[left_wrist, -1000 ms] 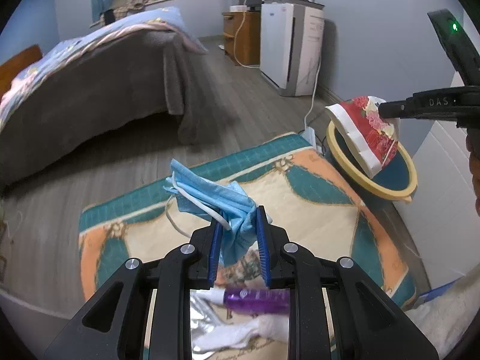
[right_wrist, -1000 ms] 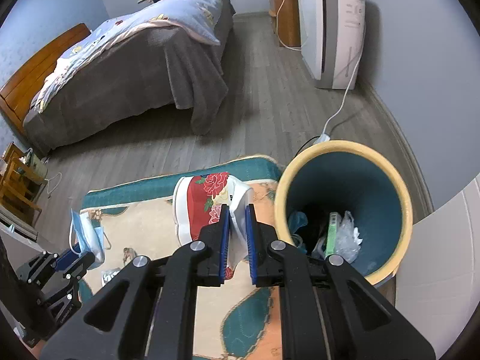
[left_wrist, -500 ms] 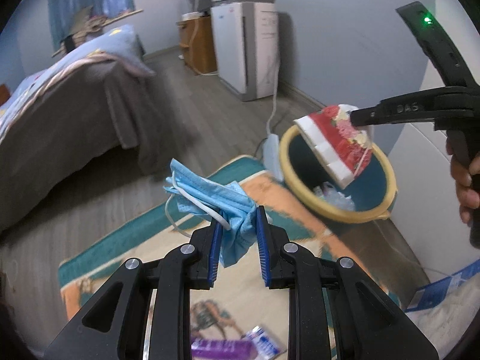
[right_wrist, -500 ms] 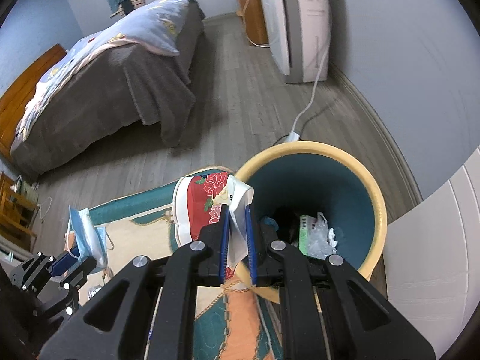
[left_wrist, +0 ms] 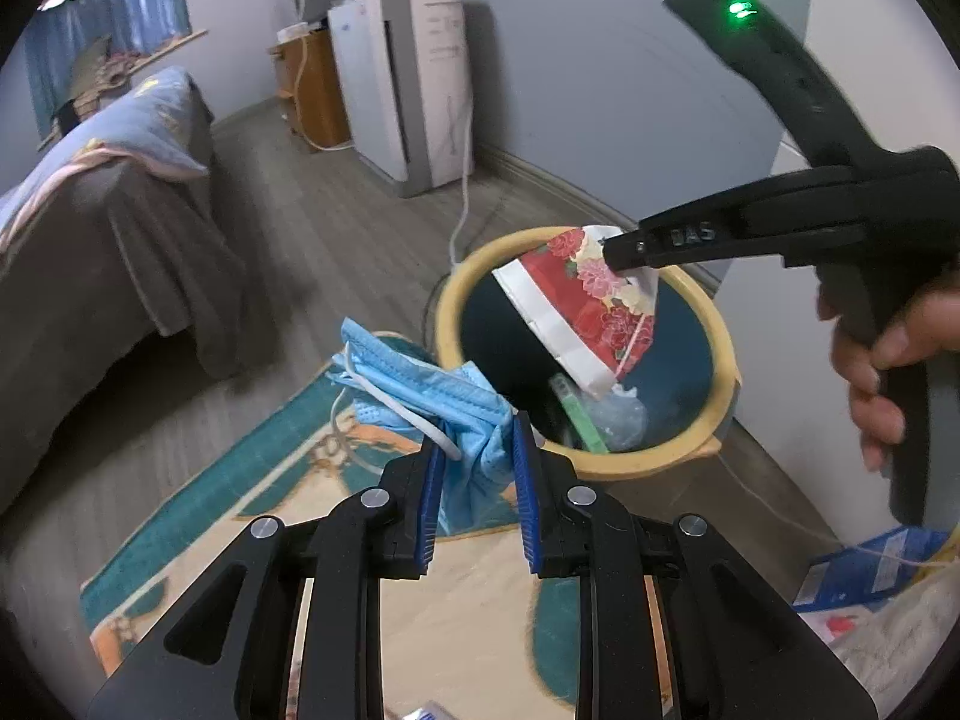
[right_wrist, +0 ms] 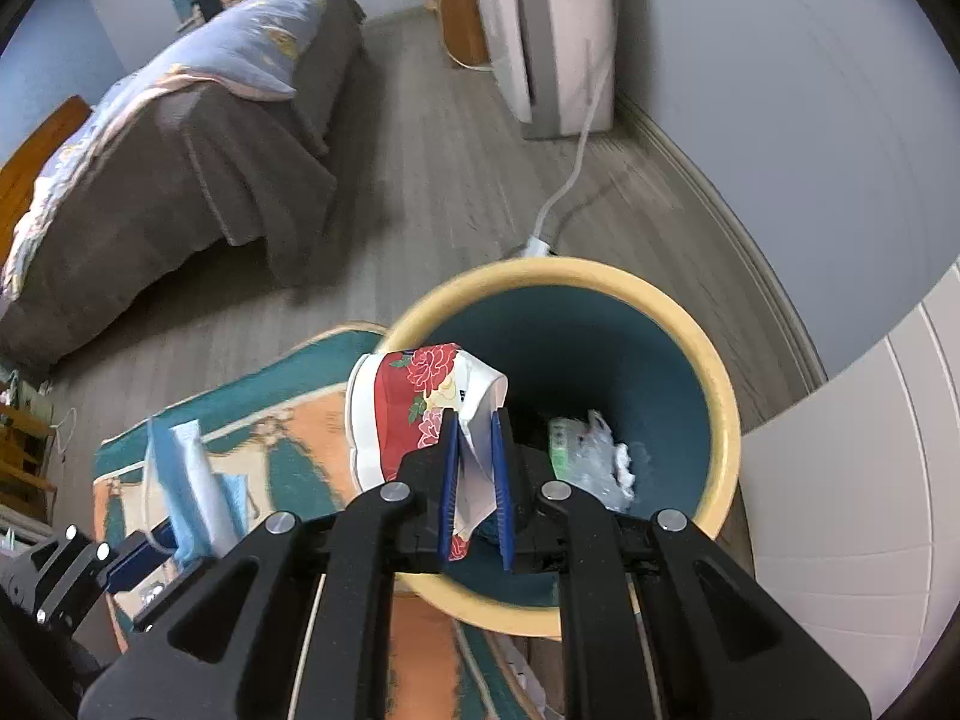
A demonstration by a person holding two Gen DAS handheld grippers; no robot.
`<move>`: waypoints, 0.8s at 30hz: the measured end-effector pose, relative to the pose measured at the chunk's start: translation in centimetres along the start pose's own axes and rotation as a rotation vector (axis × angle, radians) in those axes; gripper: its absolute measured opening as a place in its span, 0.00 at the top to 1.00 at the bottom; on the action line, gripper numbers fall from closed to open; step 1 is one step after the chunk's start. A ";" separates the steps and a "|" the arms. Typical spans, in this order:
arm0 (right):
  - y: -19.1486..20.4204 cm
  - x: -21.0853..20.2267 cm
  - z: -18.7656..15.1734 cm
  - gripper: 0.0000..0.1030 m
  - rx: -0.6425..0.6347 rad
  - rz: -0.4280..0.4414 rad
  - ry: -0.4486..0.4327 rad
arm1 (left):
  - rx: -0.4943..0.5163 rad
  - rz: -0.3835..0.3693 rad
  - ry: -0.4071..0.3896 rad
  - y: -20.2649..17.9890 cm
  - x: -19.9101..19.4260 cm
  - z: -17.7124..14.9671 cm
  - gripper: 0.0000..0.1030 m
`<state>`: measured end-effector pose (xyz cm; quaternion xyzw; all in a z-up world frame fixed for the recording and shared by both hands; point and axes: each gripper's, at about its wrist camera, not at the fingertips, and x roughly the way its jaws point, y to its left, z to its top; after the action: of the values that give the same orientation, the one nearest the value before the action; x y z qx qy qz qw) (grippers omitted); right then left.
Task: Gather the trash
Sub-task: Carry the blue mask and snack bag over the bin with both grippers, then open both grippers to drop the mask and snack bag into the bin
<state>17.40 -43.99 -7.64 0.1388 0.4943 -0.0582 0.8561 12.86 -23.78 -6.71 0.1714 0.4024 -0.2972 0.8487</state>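
Observation:
My left gripper [left_wrist: 477, 462] is shut on a blue face mask [left_wrist: 420, 390] and holds it above the rug, just left of the bin. My right gripper [right_wrist: 474, 468] is shut on a crushed red floral paper cup [right_wrist: 414, 414] and holds it over the open mouth of the yellow-rimmed, teal-lined trash bin [right_wrist: 723, 396]. In the left wrist view the cup [left_wrist: 585, 306] hangs over the bin [left_wrist: 720, 336]. The bin holds a green packet [left_wrist: 579, 414] and clear plastic [right_wrist: 600, 456]. The mask also shows in the right wrist view [right_wrist: 192, 480].
A patterned teal and orange rug [left_wrist: 288, 480] lies under both grippers. A bed with a grey cover [right_wrist: 180, 150] stands to the left. A white appliance [left_wrist: 414, 84] with a cable stands by the wall. A white cabinet [right_wrist: 870, 510] is right of the bin.
Both grippers have moved toward the bin. The cup went from beside the rim to over the bin's mouth. The mask came closer to the bin's left side.

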 end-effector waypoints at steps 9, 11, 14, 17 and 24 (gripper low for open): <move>-3.9 1.9 -0.3 0.90 0.107 -0.111 0.035 | 0.066 -0.023 0.015 -2.6 2.6 0.7 0.77; -3.8 1.6 -0.2 0.90 0.104 -0.118 0.019 | 0.077 -0.035 0.002 -3.1 3.2 1.3 0.77; -3.9 1.1 -0.1 0.90 0.118 -0.118 -0.005 | 0.101 -0.036 -0.029 -4.0 3.9 2.3 0.73; -4.3 0.7 0.1 0.83 0.140 -0.107 -0.020 | 0.128 -0.017 -0.037 -4.6 4.4 2.9 0.56; -4.3 0.9 0.3 0.33 0.159 -0.117 -0.038 | 0.072 -0.013 -0.062 -3.7 4.1 2.9 0.18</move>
<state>17.09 -48.10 -9.06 0.1760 0.4792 -0.1499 0.8467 14.22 -29.63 -8.36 0.1898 0.3660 -0.3220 0.8523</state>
